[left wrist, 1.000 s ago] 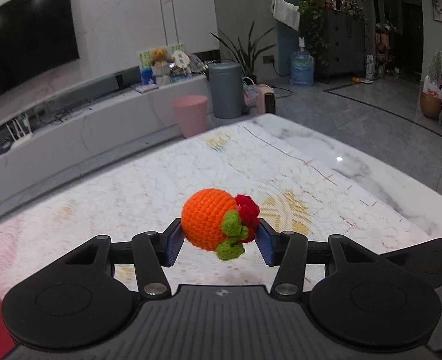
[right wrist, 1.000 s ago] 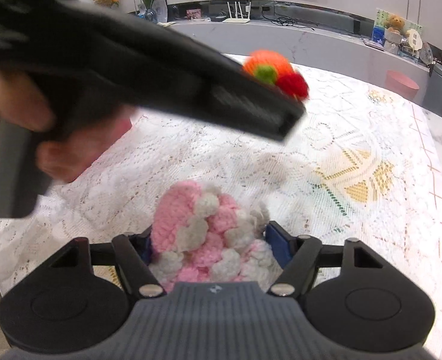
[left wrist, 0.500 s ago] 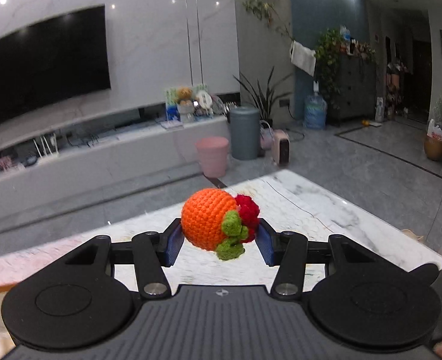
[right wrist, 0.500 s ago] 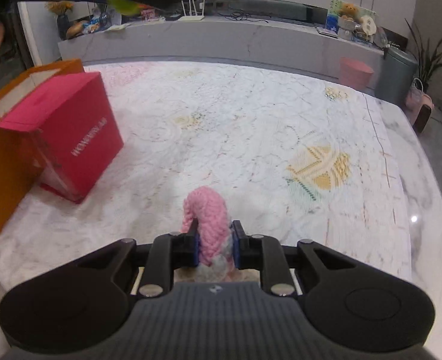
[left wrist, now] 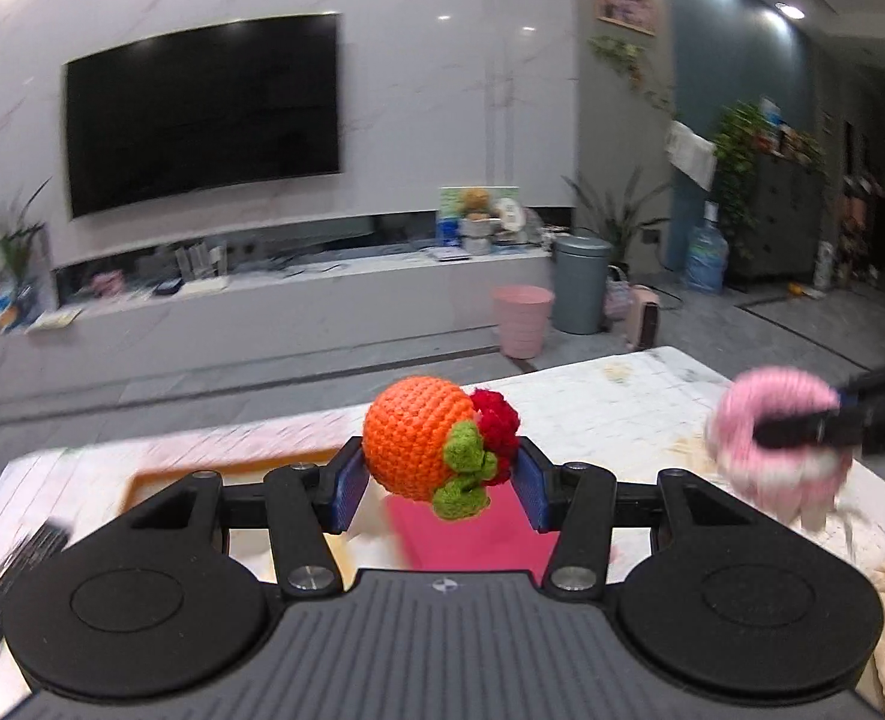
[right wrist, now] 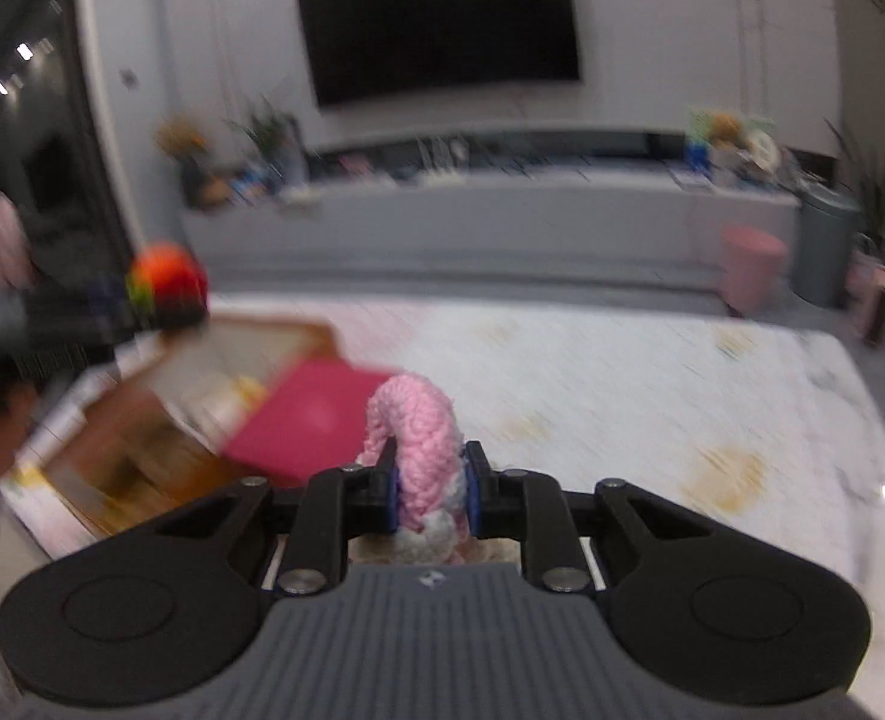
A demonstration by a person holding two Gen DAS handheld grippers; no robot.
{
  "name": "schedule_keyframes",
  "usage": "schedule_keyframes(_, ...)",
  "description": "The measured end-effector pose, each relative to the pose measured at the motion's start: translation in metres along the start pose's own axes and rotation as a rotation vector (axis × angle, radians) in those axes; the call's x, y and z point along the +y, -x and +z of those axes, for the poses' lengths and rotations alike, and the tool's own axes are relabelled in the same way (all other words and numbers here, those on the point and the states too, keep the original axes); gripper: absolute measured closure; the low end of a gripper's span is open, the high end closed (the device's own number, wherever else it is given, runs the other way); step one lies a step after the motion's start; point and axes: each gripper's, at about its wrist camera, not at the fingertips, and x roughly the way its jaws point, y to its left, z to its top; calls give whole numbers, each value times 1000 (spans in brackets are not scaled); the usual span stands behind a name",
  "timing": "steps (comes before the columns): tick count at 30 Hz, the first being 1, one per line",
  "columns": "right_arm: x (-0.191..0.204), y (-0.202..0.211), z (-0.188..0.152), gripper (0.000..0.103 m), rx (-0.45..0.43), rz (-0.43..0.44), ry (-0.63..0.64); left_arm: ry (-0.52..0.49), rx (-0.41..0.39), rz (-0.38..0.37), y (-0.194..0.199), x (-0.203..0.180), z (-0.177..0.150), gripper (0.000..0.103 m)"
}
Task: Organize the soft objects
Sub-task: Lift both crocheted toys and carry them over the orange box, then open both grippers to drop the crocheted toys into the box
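Left wrist view: left gripper [left wrist: 439, 483] clamped on a crocheted orange ball [left wrist: 418, 435] with green and red trim, held in the air over a magenta box [left wrist: 472, 531]. Right gripper [right wrist: 430, 492] pinched tight on a pink-and-white crocheted toy [right wrist: 421, 450], also aloft. Below, blurred: orange box [right wrist: 142, 414] beside the magenta one, on a lace-covered table [right wrist: 622, 390]. Beyond: pink bin [left wrist: 523, 321], grey bin [left wrist: 580, 285], wall television [left wrist: 202, 114].
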Motion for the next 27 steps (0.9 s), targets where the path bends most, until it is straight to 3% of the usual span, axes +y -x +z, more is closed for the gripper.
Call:
schedule_keyframes(5, 54, -15, 25, 84, -56, 86, 10, 93, -7, 54, 22, 48, -21, 45)
schedule_keyframes(7, 75, -27, 31, 85, -59, 120, 10, 117, 63, -4, 19, 65, -27, 45)
schedule_keyframes(10, 105, -49, 36, 84, -50, 162, 26, 160, 44, -24, 16, 79, -41, 45)
schedule_keyframes(14, 136, -85, 40, 84, -15, 196, 38, 222, 102, -84, 2, 96, -53, 45)
schedule_keyframes(18, 157, -123, 45, 84, 4, 191, 61, 217, 130, -174, -13, 96, -60, 45)
schedule_keyframes(23, 180, -172, 49, 84, 32, 115, 118, 231, 201, -293, -36, 92, -64, 45)
schedule_keyframes(27, 192, -212, 53, 84, 77, 61, 185, 144, 232, -299, -44, 76, -67, 44)
